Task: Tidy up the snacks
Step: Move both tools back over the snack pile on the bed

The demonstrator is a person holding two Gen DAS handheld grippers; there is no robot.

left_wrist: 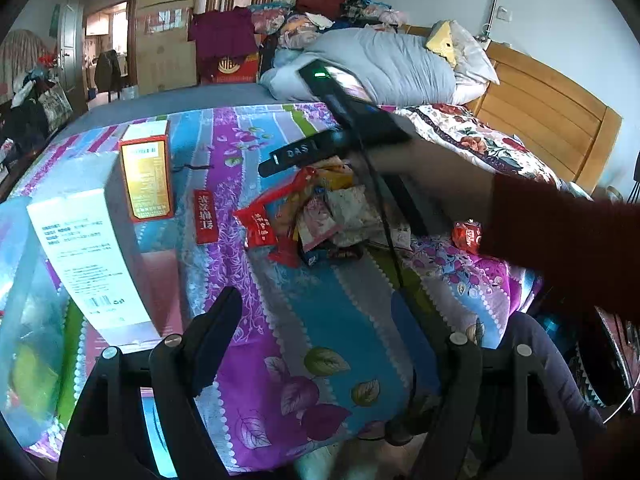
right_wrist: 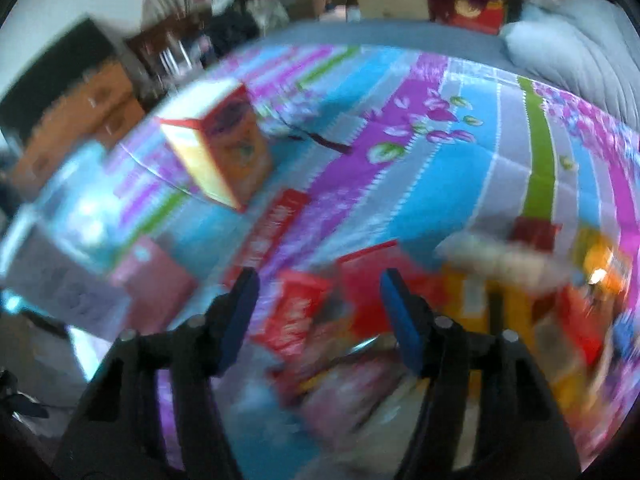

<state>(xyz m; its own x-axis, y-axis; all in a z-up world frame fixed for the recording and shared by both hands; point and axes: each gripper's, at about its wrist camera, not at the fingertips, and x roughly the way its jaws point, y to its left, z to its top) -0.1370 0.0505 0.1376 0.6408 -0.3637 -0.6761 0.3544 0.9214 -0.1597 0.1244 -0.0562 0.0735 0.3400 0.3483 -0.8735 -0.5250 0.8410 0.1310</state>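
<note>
Snack pile point(right_wrist: 320, 344) under right claw point(right_wrist: 320, 312)

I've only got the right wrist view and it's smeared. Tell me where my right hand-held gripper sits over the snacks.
Observer: From the left wrist view, the right hand-held gripper hangs over the far edge of the snack pile, jaws apart, nothing between them.
Operator: Say what's loose outside the pile.
Observer: A red sachet lies flat between the pile and the orange box; a red candy lies alone by the person's sleeve.
Operator: Report the left hand-held gripper.
Observer: The left hand-held gripper is open and empty over the bedspread, beside a white box.
</note>
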